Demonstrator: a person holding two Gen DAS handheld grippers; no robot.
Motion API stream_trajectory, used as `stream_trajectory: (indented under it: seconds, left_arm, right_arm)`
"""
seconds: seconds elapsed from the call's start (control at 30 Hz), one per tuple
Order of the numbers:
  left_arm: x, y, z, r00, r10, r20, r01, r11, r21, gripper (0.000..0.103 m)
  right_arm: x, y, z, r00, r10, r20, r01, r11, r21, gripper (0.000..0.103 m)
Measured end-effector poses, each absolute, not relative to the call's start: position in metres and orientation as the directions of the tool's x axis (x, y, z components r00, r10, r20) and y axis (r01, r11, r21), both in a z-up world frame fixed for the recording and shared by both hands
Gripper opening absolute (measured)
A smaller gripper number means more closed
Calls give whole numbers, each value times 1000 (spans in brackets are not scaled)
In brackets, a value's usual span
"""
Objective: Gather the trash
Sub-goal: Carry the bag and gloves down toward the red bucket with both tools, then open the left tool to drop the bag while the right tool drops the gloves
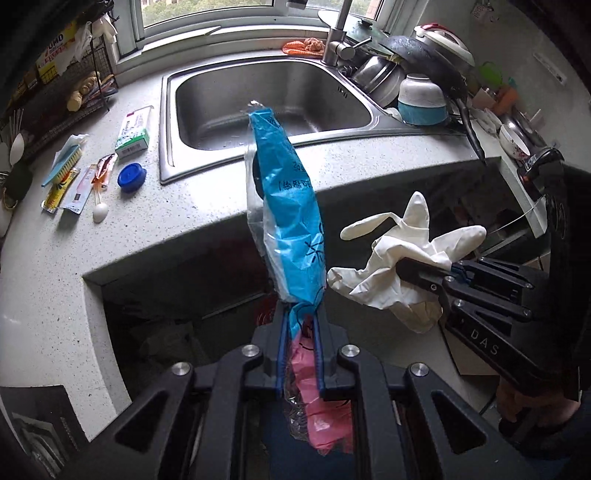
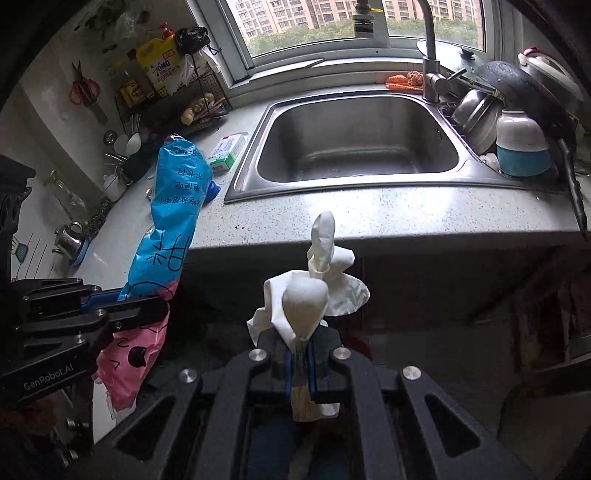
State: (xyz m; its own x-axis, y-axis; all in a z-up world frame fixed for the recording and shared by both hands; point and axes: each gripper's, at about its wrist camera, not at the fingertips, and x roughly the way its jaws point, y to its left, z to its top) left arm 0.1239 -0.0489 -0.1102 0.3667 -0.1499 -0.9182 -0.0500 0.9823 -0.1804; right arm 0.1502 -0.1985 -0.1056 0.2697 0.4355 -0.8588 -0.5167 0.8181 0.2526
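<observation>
We look at a speckled grey stone counter (image 2: 369, 218) with a steel sink (image 2: 356, 147) set into it and a tall tap (image 2: 430, 74) at its back. Behind it a window (image 2: 332, 22) lets in flat daylight and shows apartment blocks and trees. Pots and bowls (image 2: 517, 122) crowd the right; a wire rack (image 2: 173, 99) stands in the left corner.
</observation>
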Motion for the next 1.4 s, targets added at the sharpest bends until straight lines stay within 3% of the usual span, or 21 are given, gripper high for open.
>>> stream_trajectory:
  seconds: [0.4, 0.63, 0.9, 1.1, 1.3, 1.4]
  left_arm:
    - [150, -90, -258, 139, -105, -985, -4, 994, -106, 11]
    - [159, -103, -380, -19, -209, -978, -55, 977, -208, 11]
    - [181, -115, -496, -96, -211, -973, -22, 978, -210, 11]
    - [188, -116, -552, -128, -222, -967, -33, 975, -219, 11]
    - [188, -123, -573, -134, -226, -965, -29, 974, -224, 11]
    - [190, -121, -576, -124, -247, -961, -47, 969, -243, 26]
  right_arm:
    - [158, -220, -233, 163, 383, -909, -437, 854, 281, 6]
    - [169, -226, -331, 107, 361, -926, -406, 866, 291, 6]
    - [175, -229, -424, 81, 328, -941, -401, 875, 271, 6]
    - [179, -221, -462, 93, 319, -943, -382, 886, 262, 6]
    - [184, -225, -481, 94, 314, -945, -375, 890, 259, 6]
    - [183, -225, -482, 95, 315, -944, -373, 891, 260, 6]
